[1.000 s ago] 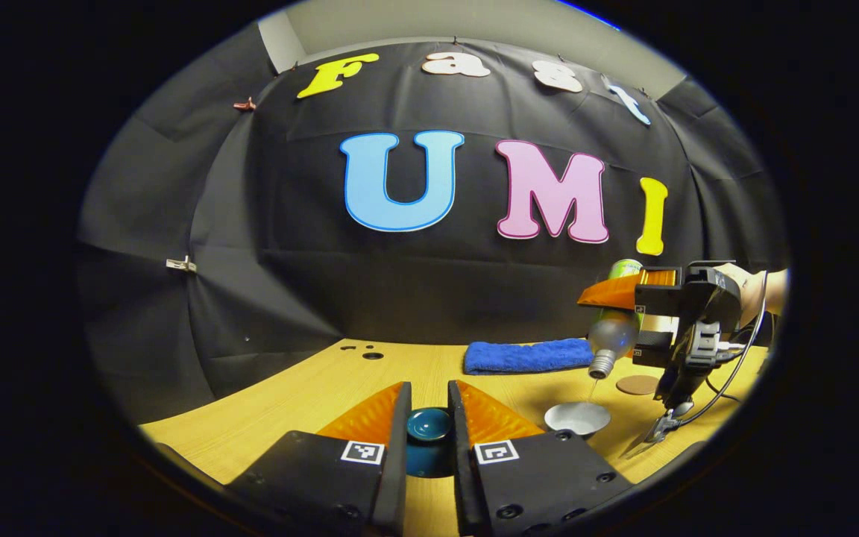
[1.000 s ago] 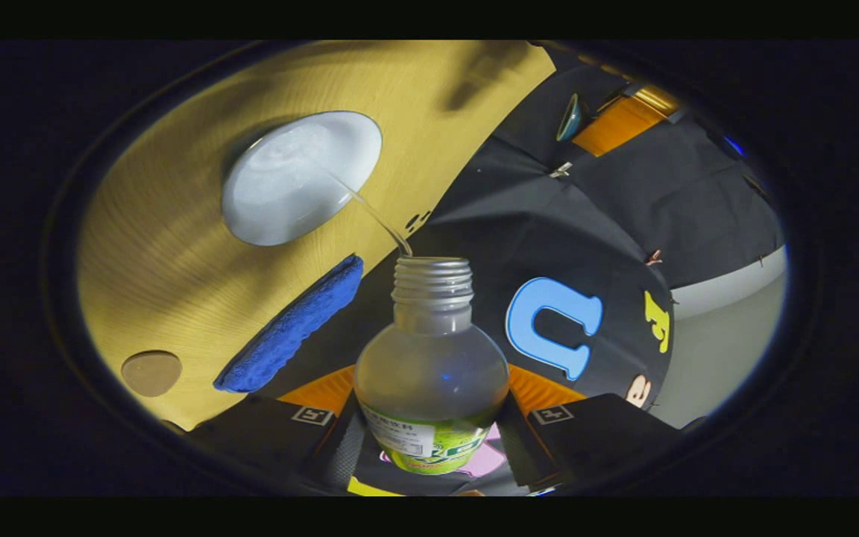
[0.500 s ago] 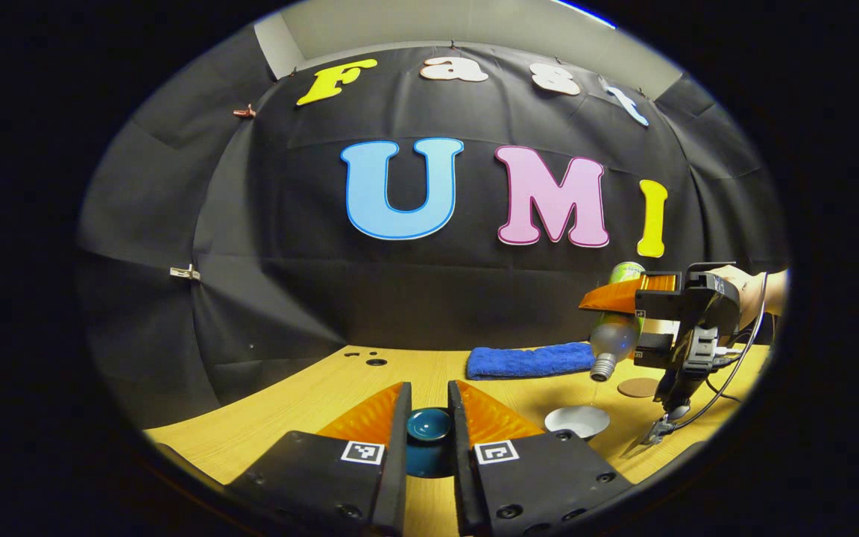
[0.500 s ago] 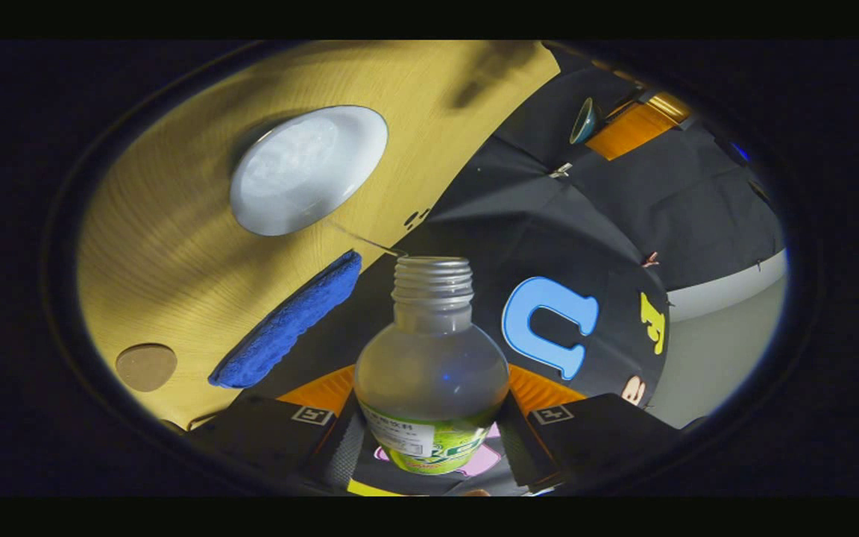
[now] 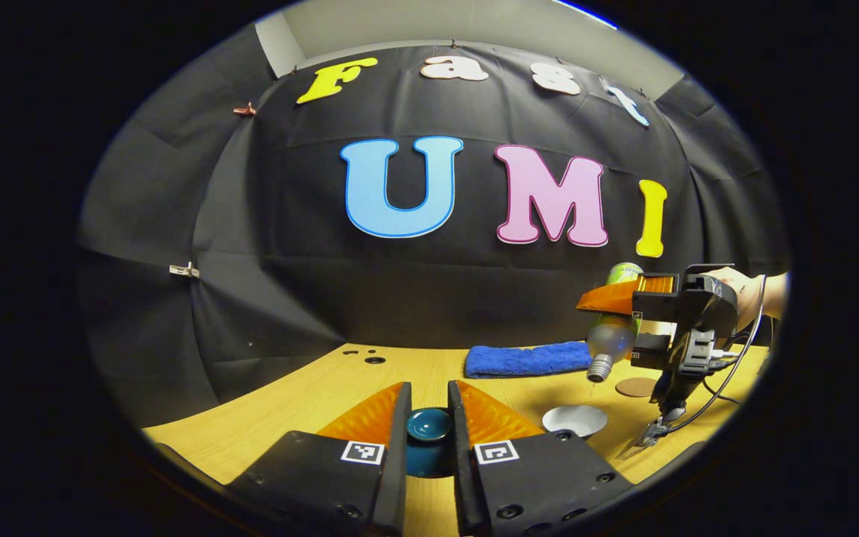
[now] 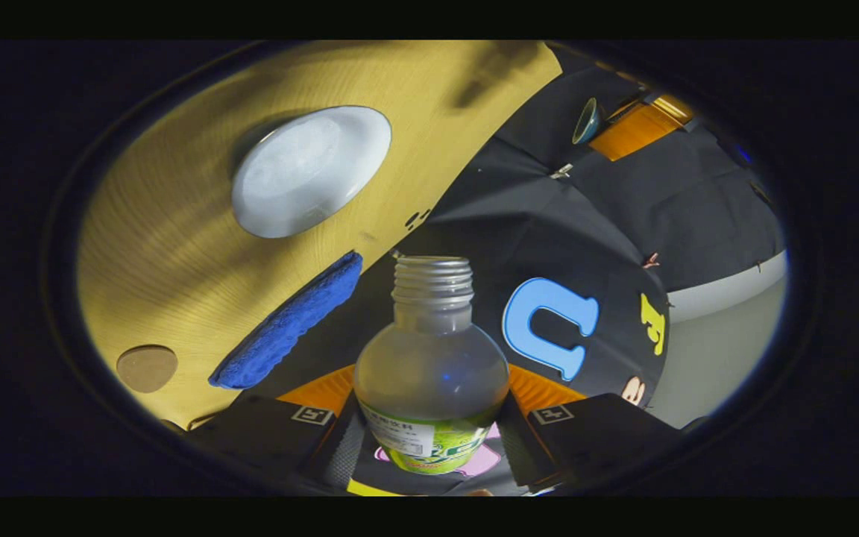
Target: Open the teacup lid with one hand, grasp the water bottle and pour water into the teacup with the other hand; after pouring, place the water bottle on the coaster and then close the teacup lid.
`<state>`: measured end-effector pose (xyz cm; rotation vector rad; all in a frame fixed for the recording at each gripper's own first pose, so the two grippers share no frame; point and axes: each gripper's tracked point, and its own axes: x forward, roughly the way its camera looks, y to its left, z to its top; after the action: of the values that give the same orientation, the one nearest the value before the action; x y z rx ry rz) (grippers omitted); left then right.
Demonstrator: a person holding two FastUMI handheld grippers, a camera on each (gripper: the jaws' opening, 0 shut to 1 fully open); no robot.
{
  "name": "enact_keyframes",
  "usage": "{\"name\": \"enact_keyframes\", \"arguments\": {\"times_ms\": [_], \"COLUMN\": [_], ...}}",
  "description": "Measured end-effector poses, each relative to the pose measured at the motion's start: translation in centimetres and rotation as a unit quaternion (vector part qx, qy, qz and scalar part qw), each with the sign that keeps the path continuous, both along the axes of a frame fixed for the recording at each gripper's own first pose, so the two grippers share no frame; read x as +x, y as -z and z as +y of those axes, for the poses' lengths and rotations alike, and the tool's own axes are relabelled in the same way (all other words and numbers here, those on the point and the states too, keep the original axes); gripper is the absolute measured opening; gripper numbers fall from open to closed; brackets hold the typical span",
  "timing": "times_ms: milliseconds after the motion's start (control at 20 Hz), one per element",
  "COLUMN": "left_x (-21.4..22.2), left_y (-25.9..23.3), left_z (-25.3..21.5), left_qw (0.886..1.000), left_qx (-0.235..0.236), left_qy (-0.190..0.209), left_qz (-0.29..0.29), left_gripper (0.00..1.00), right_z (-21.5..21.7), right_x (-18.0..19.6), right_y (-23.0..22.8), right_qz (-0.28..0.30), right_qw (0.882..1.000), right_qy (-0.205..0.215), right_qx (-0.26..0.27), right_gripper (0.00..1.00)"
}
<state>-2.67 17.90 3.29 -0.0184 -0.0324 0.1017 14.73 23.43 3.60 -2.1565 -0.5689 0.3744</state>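
Above the teacup (image 6: 310, 170), right tongs (image 6: 429, 425) grip the tilted water bottle (image 6: 431, 373); left tongs (image 5: 427, 429) clamp the lid (image 5: 428, 425); swinging coasterward risks drips.

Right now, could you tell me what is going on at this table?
A person is working with a gripper in each hand. The right gripper holds the water bottle tipped neck-down above the open teacup; no stream shows at its mouth. The left gripper holds the dark teacup lid between its jaws, off to the side. The coaster sits bare near a blue cloth, so the bottle is not yet set down.
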Motion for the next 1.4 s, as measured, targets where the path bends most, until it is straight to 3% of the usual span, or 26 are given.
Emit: {"name": "enact_keyframes", "arguments": {"times_ms": [700, 1050, 1200, 1400], "left_x": [0.1, -0.4, -0.9, -1.7], "left_y": [0.6, 0.2, 0.3, -0.2], "left_z": [0.2, 0.0, -0.4, -1.1], "left_qw": [1.000, 1.000, 1.000, 1.000], "left_qx": [-0.003, -0.001, -0.005, -0.002], "left_qy": [-0.003, -0.005, -0.002, -0.001], "left_qz": [0.010, 0.006, 0.010, 0.012], "left_gripper": [0.30, 0.30, 0.30, 0.30], "right_z": [0.1, -1.6, -2.7, -4.2], "right_x": [-0.1, -0.2, -0.1, -0.7], "right_y": [0.5, 2.4, 3.1, 4.6], "right_qz": [0.012, 0.070, 0.108, 0.199], "right_qw": [1.000, 0.994, 0.981, 0.939], "right_qy": [0.005, 0.039, 0.070, 0.111], "right_qx": [0.016, 0.081, 0.145, 0.258], "right_gripper": [0.81, 0.81, 0.81, 0.81]}}
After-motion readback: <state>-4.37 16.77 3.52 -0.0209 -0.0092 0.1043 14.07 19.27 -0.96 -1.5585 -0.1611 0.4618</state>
